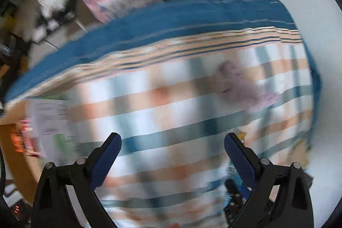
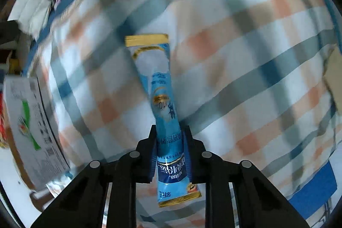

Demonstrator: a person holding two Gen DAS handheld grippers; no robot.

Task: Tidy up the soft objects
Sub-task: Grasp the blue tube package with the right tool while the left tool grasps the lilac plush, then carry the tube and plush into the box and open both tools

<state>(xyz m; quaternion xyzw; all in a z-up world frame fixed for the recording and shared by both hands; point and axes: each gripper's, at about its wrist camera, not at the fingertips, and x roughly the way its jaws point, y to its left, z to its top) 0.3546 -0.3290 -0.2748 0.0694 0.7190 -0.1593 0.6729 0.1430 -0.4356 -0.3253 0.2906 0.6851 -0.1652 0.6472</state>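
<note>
Though motion-blurred, plaid cloth (image 2: 235, 57) — sachet (image 2: 162, 99) between right gripper (image 2: 170, 136) fingers.

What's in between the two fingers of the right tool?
A blue sachet stick with gold ends, pinched by the right tool above the checked cloth. The right wrist view shows it.

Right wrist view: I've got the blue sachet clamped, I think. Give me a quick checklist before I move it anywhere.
1. Right gripper shut on the blue sachet: ok.
2. Grip position: fingers pinch it near one end, most of its length sticks forward: ok.
3. Sachet clear of the checked cloth: cannot tell, blurred.
4. Left gripper open and holding nothing: ok.
5. Drop-off spot identified: cannot tell; only a printed box shows at the left.
</note>
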